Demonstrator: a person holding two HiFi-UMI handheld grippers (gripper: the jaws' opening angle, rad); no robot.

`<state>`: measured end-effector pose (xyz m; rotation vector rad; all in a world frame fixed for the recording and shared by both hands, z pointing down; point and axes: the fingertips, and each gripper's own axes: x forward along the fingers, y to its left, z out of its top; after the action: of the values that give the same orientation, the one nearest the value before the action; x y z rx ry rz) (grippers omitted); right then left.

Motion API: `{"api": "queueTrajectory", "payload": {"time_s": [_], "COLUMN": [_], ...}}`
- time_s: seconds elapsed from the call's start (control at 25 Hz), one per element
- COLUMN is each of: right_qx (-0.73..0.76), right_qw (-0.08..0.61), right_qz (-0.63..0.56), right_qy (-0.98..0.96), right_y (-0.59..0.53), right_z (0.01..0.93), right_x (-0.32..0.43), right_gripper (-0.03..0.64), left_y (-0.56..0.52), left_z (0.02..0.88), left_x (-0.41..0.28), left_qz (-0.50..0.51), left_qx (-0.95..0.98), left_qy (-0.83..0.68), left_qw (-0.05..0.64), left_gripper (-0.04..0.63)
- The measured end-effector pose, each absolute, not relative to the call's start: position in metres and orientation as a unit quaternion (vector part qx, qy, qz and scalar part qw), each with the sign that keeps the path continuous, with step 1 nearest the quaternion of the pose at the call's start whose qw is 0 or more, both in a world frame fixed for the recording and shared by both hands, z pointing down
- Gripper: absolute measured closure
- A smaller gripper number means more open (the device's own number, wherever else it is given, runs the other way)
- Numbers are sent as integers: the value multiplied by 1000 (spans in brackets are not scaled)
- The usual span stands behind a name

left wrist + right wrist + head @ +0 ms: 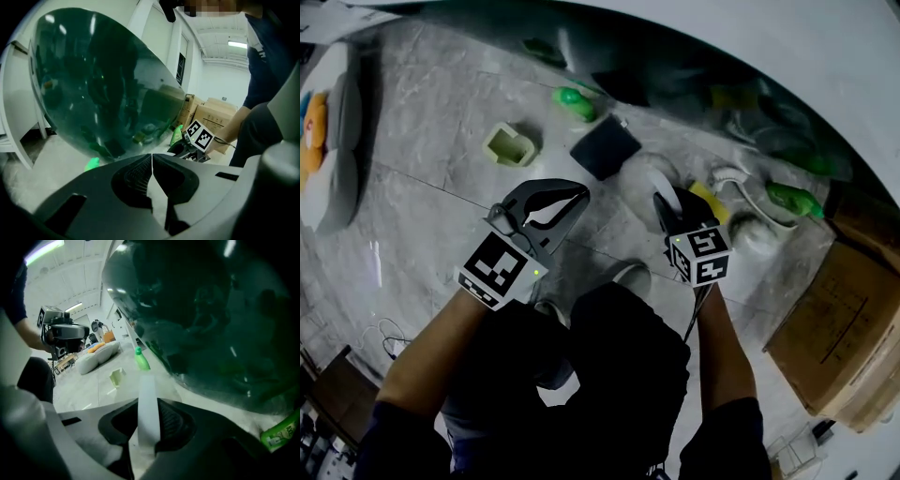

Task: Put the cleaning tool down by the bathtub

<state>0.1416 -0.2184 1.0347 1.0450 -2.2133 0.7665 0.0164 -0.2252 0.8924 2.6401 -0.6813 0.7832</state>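
Right gripper is clamped narrow on the cleaning tool, a flat white handle pinched between the pads. Its long axis runs straight out along the jaws toward the bathtub. Can't tell what the far end looks like from here.

Left gripper has its jaws together with nothing in them, so it's a spare.

Key relation: the tub's dark glossy wall is ahead of the right gripper and a bit to its right. The right hand is the nearer one, so my guess is it does the set-down alone.

Landing spot looks tight. Bare floor at the tub's foot sits between the dark square pad and the white brush, both near. A green bottle stands further left along the wall.

Surface is grey marbled tile, flat and hard, so the handle should lie stable. Cardboard box is off to the right. The room is a big white hall with strip lights.
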Motion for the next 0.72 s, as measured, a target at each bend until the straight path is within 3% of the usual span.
{"api": "queueTrajectory", "payload": {"time_s": [0.72], "right_qx": [381], "right_qw": [342], "right_qz": [289], "right_qy": [-809], "right_y": [-191], "right_z": [1175], "right_x": [143], "right_gripper": [525], "left_y": [-209], "left_z": [973], "left_x": [32], "left_qz": [287], "left_qx": [920], "left_qy": [-216], "left_qw": [156], "left_gripper": [560]}}
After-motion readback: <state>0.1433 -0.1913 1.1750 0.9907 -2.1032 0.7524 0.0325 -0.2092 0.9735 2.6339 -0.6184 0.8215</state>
